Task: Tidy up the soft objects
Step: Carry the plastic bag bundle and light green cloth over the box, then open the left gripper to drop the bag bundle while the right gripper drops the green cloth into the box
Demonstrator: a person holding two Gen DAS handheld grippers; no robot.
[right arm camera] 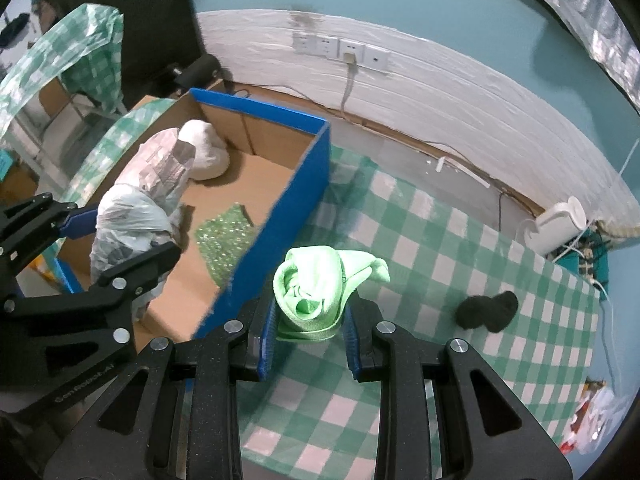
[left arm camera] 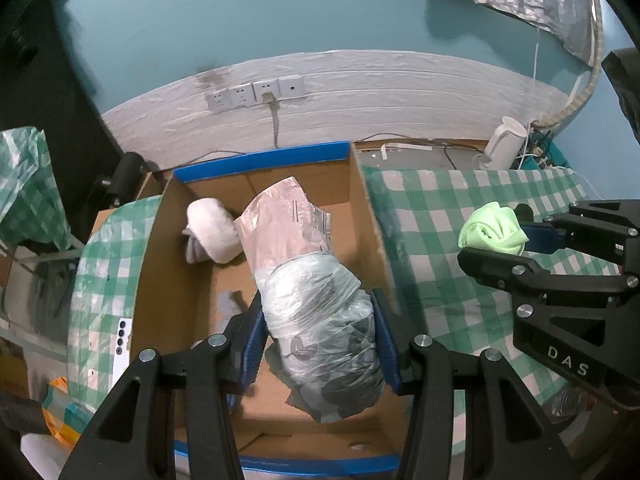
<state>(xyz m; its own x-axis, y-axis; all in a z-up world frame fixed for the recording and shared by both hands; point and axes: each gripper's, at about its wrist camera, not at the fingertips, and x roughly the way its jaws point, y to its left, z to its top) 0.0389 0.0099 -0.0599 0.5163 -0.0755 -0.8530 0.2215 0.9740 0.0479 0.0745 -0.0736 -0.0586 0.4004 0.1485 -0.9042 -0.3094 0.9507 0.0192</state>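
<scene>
My left gripper [left arm camera: 318, 340] is shut on a plastic-wrapped soft bundle [left arm camera: 320, 320] and holds it over the open cardboard box [left arm camera: 360, 208] with blue edges. The bundle [right arm camera: 132, 208] and left gripper [right arm camera: 120, 236] also show in the right wrist view. A white soft roll [left arm camera: 210, 236] lies in the box's far left corner [right arm camera: 206, 152]. My right gripper [right arm camera: 310, 320] is shut on a light green cloth [right arm camera: 316, 280], held above the checkered tablecloth beside the box's blue wall [right arm camera: 280, 216]. That cloth [left arm camera: 494, 230] shows in the left wrist view too. A black soft object [right arm camera: 488, 310] lies on the table to the right.
A green bubble-wrap piece [right arm camera: 226, 236] lies on the box floor. The green-white checkered tablecloth [right arm camera: 420, 232] covers the table. A white kettle [right arm camera: 558, 224] and cables stand at the back right. Wall sockets [left arm camera: 256, 94] sit behind the box.
</scene>
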